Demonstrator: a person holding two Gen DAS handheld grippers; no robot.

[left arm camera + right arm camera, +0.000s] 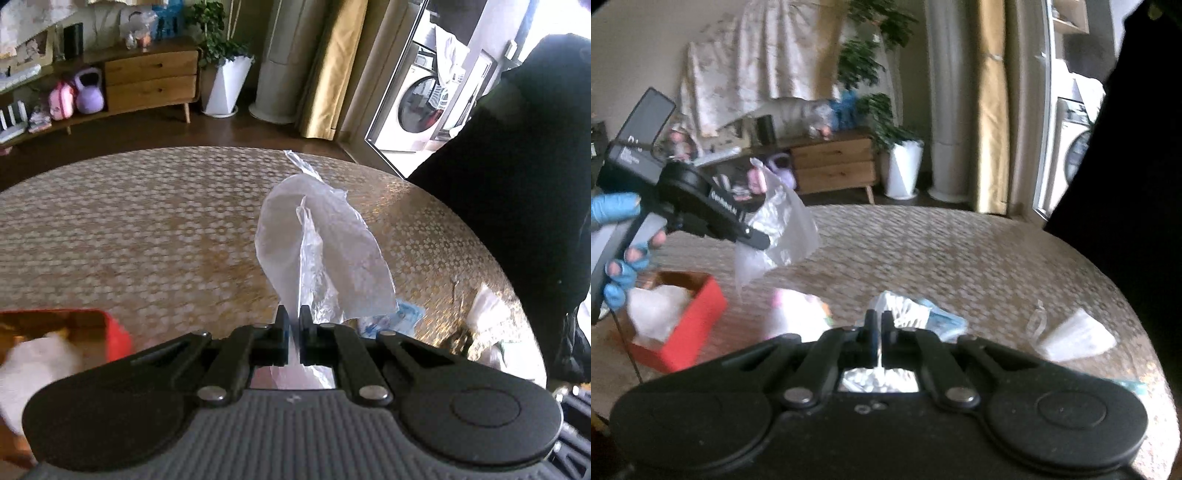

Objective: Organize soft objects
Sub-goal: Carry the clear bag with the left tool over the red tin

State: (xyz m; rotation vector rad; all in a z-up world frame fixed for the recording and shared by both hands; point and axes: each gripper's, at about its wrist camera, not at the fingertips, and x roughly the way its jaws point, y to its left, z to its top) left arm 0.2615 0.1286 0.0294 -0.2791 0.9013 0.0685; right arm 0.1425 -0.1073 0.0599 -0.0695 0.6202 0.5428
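The left gripper pinches a clear plastic bag, lifted above the patterned round table. The right gripper clamps a white-and-blue packet beside the red box.

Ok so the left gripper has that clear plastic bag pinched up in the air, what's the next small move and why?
Probably carry the clear plastic bag left and down toward the red box. The left gripper is shut on it above the table, and the box, already holding something white and soft, sits open just to its left.
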